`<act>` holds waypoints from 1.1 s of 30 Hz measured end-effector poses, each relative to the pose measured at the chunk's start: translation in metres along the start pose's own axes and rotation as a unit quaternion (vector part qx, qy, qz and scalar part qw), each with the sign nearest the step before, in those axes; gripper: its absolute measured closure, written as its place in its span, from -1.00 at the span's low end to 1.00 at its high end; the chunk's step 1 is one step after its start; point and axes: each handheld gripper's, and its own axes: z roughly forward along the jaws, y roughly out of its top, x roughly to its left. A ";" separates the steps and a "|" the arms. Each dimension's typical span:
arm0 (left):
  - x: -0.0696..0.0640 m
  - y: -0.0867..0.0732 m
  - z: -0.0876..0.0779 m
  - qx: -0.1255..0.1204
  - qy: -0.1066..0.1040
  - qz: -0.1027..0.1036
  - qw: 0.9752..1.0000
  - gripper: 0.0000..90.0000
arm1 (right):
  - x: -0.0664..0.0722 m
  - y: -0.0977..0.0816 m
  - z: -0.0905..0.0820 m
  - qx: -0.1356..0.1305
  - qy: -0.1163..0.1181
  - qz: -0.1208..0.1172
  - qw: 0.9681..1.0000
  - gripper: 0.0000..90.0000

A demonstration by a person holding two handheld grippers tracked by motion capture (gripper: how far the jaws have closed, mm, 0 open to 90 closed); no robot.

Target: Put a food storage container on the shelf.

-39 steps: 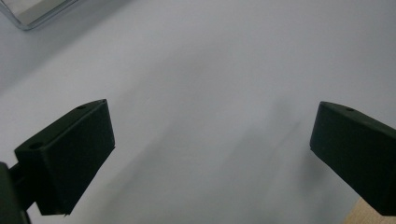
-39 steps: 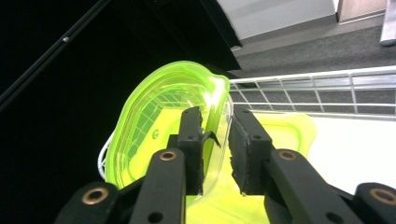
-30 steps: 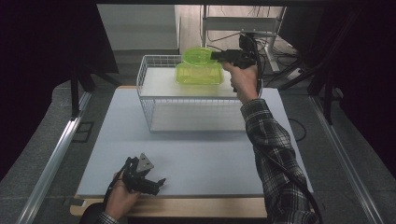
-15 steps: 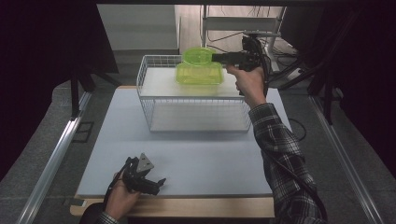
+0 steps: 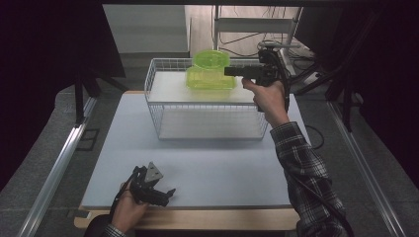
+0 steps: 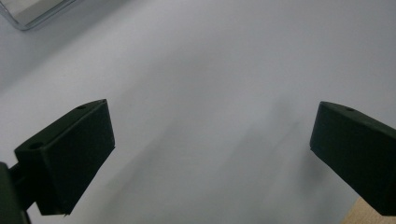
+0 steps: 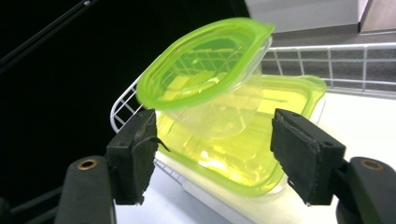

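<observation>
A round, clear container with a lime-green lid sits tilted on top of a square, clear container with a lime-green lid, its lid tipped toward the near side. Both rest on the upper shelf of a white wire rack at the far middle of the counter. They look empty, though the tinted plastic makes that hard to judge.

We see the high view lit from above: the table is evenly bright and the surroundings at left and right fall into darkness. In the right gripper view, the green containers glow translucent with glare. The left gripper view is soft, with faint shadows.
</observation>
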 end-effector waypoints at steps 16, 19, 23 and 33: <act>0.000 0.000 0.000 0.002 0.000 0.002 1.000 -1.00 | 0.008 -0.035 -0.010 0.017 0.004 -0.049 0.999 -0.53; -0.001 0.000 0.001 0.001 0.000 0.001 1.000 -1.00 | 0.010 -0.043 -0.012 0.020 0.008 -0.055 0.998 -0.57; -0.001 0.000 0.001 0.001 0.001 0.000 1.000 -1.00 | 0.012 -0.055 -0.014 0.023 0.007 -0.072 0.997 -0.63; -0.001 0.000 0.001 0.000 -0.001 0.001 1.000 -1.00 | 0.011 -0.094 -0.016 0.039 0.000 -0.112 0.993 -0.82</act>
